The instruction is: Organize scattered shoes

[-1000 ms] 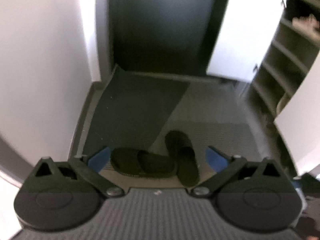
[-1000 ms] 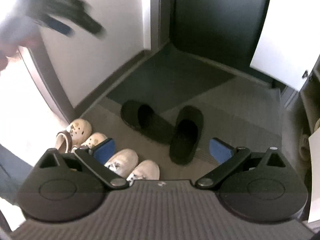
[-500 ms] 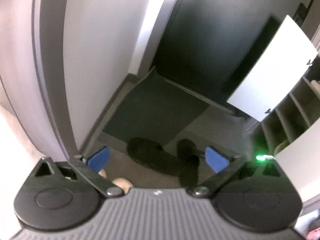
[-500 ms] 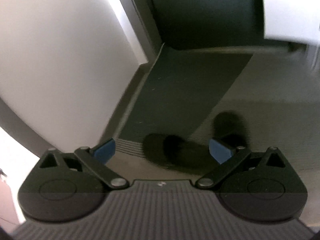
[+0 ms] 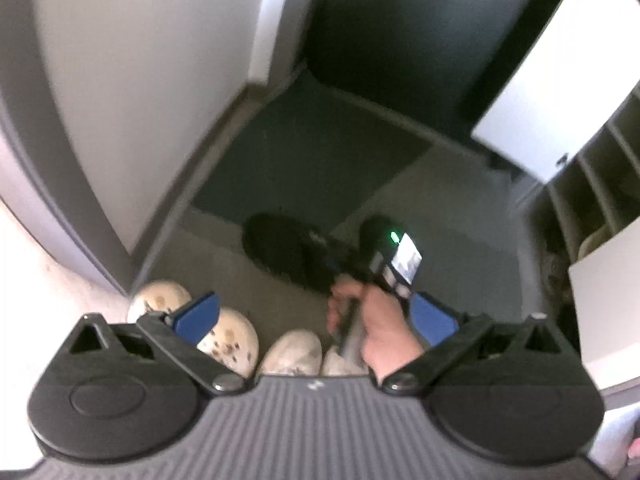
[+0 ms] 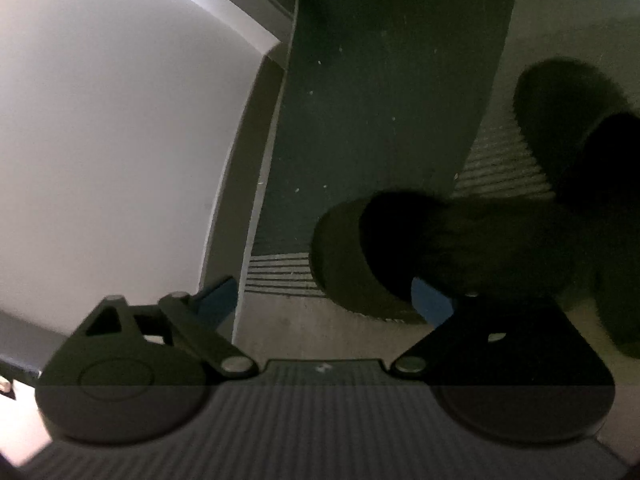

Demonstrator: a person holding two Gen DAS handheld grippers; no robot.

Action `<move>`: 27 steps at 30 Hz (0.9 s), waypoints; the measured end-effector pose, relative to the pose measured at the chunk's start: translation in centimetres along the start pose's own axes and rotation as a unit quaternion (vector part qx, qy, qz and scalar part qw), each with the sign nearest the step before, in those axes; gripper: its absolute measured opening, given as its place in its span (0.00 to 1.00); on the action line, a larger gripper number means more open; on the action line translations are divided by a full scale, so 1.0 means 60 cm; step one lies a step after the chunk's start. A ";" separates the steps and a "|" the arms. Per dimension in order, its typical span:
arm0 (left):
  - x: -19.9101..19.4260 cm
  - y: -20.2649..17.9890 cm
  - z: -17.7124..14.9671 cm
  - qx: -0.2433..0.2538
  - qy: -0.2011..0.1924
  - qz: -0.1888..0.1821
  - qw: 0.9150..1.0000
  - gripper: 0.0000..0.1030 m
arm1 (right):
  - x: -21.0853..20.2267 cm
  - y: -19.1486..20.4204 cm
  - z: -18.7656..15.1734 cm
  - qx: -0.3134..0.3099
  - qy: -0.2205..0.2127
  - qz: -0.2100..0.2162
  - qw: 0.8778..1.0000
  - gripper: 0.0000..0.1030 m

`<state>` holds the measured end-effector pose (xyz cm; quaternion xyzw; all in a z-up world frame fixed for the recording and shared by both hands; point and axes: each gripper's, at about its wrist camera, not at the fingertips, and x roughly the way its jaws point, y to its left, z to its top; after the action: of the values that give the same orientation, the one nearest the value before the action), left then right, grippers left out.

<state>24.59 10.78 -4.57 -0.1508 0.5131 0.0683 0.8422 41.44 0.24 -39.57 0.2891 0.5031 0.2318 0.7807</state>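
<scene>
Two black slippers lie crossed on the grey floor mat. In the right wrist view the near slipper (image 6: pixel 344 264) sits low between my right gripper's (image 6: pixel 324 300) fingers. The right pad (image 6: pixel 430 304) is at the slipper's edge and the left pad (image 6: pixel 218 300) stands well clear of it, while the jaws are closing. The far slipper (image 6: pixel 560 96) lies beyond, at the right. In the left wrist view my left gripper (image 5: pixel 316 316) hangs open and empty above a hand (image 5: pixel 380 320) holding the right gripper over the slippers (image 5: pixel 284 248). Below lie beige clogs (image 5: pixel 232 340) and white sneakers (image 5: pixel 292 352).
A dark doormat (image 5: pixel 320 152) lies before the dark door at the back. A white wall and grey door frame (image 5: pixel 60 160) close the left side. At the right stands an open shoe cabinet (image 5: pixel 592 184) with shelves and a white door (image 5: pixel 560 80).
My right gripper has dropped and rolled down close to the near black slipper, with its jaws slightly narrower. The left gripper has sunk, and its view now shows the hand with the right gripper over the slippers.
</scene>
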 end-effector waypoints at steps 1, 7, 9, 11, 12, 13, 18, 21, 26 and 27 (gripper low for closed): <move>0.017 -0.004 0.006 -0.005 0.006 0.005 1.000 1.00 | 0.014 -0.001 -0.001 0.004 0.001 -0.003 1.000 0.84; 0.071 -0.032 -0.009 -0.004 -0.001 0.037 0.999 1.00 | 0.066 -0.004 0.009 0.000 -0.017 -0.022 1.000 0.71; 0.081 -0.032 0.000 -0.016 -0.011 0.045 0.999 1.00 | 0.076 -0.011 0.008 0.014 -0.012 -0.019 1.000 0.61; 0.087 -0.026 0.009 -0.035 -0.014 0.048 0.998 1.00 | 0.089 -0.017 0.005 0.040 0.002 -0.014 0.999 0.44; 0.092 -0.022 0.014 -0.046 -0.013 0.051 0.998 1.00 | 0.095 -0.020 0.002 0.054 0.010 -0.012 0.998 0.37; 0.099 -0.018 0.019 -0.060 -0.011 0.056 0.997 1.00 | 0.100 -0.023 0.000 0.069 0.018 -0.011 0.997 0.37; 0.112 -0.010 0.023 -0.071 -0.004 0.070 0.995 1.00 | 0.097 -0.059 -0.020 0.195 -0.014 0.039 0.980 0.28; 0.104 -0.010 0.025 -0.072 -0.016 0.079 0.994 1.00 | 0.082 -0.082 -0.044 0.301 -0.056 0.082 0.948 0.23; 0.092 -0.009 0.035 -0.093 -0.041 0.074 0.992 1.00 | 0.056 -0.103 -0.076 0.401 -0.161 0.114 0.894 0.18; 0.093 -0.010 0.037 -0.094 -0.042 0.075 0.992 1.00 | 0.046 -0.104 -0.084 0.422 -0.191 0.117 0.879 0.18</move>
<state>29.20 10.69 -8.45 -0.1878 0.4784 0.1856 0.8375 38.30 -1.36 -47.31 0.6865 0.3567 0.0276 0.6330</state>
